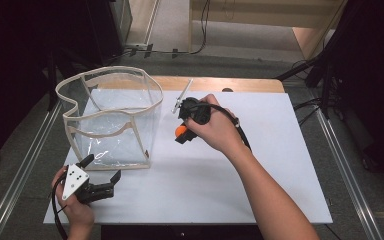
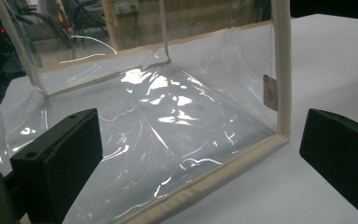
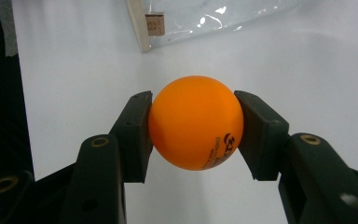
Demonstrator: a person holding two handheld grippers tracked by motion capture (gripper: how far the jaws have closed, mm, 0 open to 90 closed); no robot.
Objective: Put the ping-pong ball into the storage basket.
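Note:
An orange ball [image 3: 196,122] with dark printed lettering sits squeezed between the two black jaws of my right gripper [image 3: 193,135], which is shut on it. From above, that ball [image 1: 181,130] and right gripper [image 1: 182,134] are over the white mat, just right of a clear plastic bag [image 1: 112,115] with beige trim that stands open-topped. My left gripper [image 1: 101,176] rests at the near left of the mat, jaws wide apart with nothing between them. Its own view looks at the bag's lower corner [image 2: 279,135] close ahead.
The white mat [image 1: 260,175] covers a wooden table [image 1: 220,84]. A thin clear stick-like object [image 1: 182,95] lies behind the right hand. Metal rails [image 1: 20,170] run along both table sides. Dark equipment and cables stand at the back and right.

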